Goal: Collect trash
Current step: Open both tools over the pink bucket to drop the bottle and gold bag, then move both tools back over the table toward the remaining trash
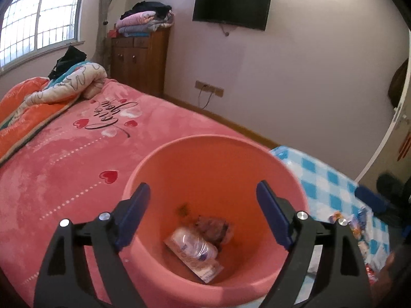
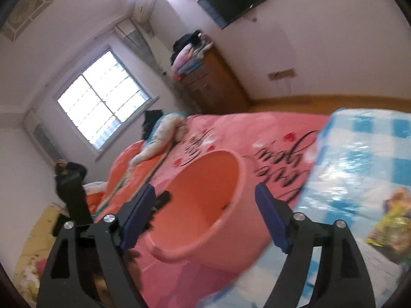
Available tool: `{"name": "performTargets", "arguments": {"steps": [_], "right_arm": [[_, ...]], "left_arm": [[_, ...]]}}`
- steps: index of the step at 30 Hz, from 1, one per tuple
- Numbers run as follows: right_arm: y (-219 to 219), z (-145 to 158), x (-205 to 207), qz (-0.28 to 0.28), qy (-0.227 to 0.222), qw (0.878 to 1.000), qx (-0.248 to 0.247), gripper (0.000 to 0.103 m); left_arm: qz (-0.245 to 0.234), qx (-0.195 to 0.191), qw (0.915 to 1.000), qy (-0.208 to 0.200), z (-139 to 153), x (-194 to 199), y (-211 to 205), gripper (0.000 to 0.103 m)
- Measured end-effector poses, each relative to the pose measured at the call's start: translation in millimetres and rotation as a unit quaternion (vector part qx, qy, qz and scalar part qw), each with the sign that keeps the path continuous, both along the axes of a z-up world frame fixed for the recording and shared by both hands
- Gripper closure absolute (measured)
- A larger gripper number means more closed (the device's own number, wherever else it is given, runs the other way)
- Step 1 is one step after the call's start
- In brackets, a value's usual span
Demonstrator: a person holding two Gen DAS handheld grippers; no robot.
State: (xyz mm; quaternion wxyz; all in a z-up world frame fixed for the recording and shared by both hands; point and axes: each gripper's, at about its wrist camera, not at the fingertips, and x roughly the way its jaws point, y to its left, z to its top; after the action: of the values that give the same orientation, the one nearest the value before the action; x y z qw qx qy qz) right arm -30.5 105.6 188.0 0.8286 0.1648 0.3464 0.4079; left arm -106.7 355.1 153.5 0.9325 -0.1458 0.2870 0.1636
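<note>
A salmon-pink bucket [image 1: 205, 159] stands on the bed. At its bottom lie a clear plastic bottle [image 1: 197, 246], a flat printed packet [image 1: 205, 269] and a crumpled brownish wrapper [image 1: 213, 228]. My left gripper [image 1: 203, 190] hangs open over the bucket's mouth, with nothing between its blue pads. My right gripper [image 2: 205, 190] is open too and empty, pointing at the bucket [image 2: 195, 246] from the side. To the right, a blue-and-white checked cloth [image 1: 323, 179] carries several loose wrappers [image 1: 359, 228]. A yellow wrapper [image 2: 393, 225] shows in the right wrist view.
The bed has a pink heart-print blanket [image 1: 64, 169] and a rolled quilt [image 1: 64, 87] at its far end. A wooden cabinet [image 1: 141, 59] piled with folded bedding stands by the wall under a TV [image 1: 231, 6]. A person in dark clothes [image 2: 69, 182] stands beside the bed.
</note>
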Motion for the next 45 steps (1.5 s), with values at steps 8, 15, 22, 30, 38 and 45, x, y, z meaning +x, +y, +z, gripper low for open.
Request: {"name": "performTargets", "arguments": {"steps": [8, 15, 22, 30, 38, 45], "right_arm": [[-57.8, -23.3, -40.2, -0.070, -0.043, 0.994, -0.066, 0.013], [-103.4, -50.1, -63.2, -0.120, -0.051, 0.986, -0.101, 0.013], [-144.0, -66.6, -74.6, -0.164, -0.041, 0.980, -0.102, 0.009], [-185.2, -80.7, -76.1, -0.205, -0.023, 0.974, -0.091, 0.009], [-216.8, -88.8, -77.5, -0.236, -0.016, 0.968, -0.082, 0.007], [-241.9, -96.1, -75.9, -0.255, -0.008, 0.965, -0.067, 0.007]], "left_arm": [[-0.044, 0.025, 0.9974, -0.052, 12.6, -16.4, -43.2, 0.011], [-0.105, -0.023, 0.9895, -0.097, 4.6, -22.8, -77.4, 0.011], [-0.126, -0.032, 0.9862, -0.103, -3.1, -20.2, -110.8, 0.011], [-0.146, -0.040, 0.9880, -0.029, -21.8, -1.5, -137.0, 0.011], [-0.180, -0.030, 0.9831, -0.015, -36.3, 3.1, -166.7, 0.011], [-0.218, -0.016, 0.9758, 0.003, -45.9, 9.0, -199.9, 0.011]]}}
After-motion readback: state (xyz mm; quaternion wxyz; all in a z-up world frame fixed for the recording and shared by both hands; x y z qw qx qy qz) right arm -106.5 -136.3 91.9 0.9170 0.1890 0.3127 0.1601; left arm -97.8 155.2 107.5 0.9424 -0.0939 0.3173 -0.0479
